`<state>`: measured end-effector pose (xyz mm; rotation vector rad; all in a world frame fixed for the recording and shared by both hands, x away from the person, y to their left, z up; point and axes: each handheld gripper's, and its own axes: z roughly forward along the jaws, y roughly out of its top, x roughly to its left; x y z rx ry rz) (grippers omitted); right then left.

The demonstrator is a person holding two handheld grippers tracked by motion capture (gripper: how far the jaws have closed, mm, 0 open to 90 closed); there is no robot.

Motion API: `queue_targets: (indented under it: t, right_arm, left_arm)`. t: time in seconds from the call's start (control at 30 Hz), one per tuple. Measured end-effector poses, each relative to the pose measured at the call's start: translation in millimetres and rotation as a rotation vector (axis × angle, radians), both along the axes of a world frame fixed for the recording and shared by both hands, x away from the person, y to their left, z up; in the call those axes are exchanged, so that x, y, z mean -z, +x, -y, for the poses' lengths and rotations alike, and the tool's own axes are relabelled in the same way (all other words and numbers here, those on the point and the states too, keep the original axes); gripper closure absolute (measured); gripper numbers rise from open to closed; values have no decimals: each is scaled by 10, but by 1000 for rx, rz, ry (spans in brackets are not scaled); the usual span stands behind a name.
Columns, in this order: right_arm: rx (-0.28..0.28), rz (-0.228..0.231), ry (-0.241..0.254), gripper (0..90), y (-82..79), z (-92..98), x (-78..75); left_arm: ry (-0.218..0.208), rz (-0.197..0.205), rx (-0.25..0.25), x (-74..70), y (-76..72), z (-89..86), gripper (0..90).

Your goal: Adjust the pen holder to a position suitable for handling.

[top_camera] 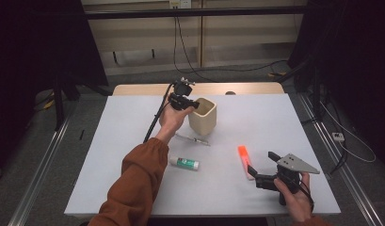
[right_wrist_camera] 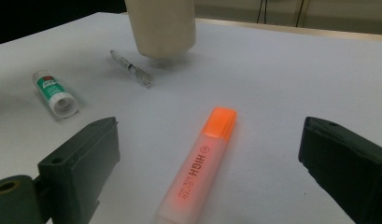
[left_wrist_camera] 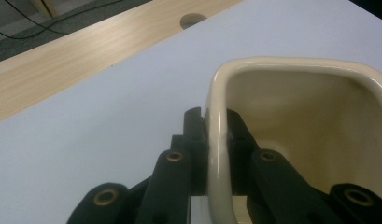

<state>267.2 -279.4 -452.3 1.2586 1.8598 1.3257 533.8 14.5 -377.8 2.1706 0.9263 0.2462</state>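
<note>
Jaws clamp the cup [left_wrist_camera: 291,116] rim, hiding their tips.

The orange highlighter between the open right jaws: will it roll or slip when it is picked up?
The highlighter looks flattish, so it probably will not roll. Its smooth plastic body may slip somewhat. It seems stiff and light, so the right gripper should lift it easily.

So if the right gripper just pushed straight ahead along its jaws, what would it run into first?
Most likely the orange highlighter: it lies on the table between the open jaws of the right gripper, pointing away from it. The cream cup stands well beyond. The gripper's height over the table is unclear.
</note>
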Motion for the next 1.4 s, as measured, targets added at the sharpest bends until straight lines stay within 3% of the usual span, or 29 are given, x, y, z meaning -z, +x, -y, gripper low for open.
queue_targets:
  t: [0.5, 0.73, 1.0, 1.23, 1.4]
  right_arm:
    - [0, 0, 3, 52, -2, 3, 0]
    - [-4, 0, -2, 52, -3, -1, 1]
    - [-2, 1, -2, 52, -5, -4, 1]
    - [-3, -1, -5, 52, -2, -5, 2]
    - [-3, 0, -7, 52, -2, -11, 3]
  left_arm:
    - [10, -48, -19, 141, -6, 161, 820]
    - [19, -73, 8, 126, -12, 154, 797]
    - [-46, -93, 9, 160, -9, 79, 762]
    - [-45, -52, -17, 144, -43, -37, 580]
    - [-59, -21, -27, 93, -79, -122, 380]
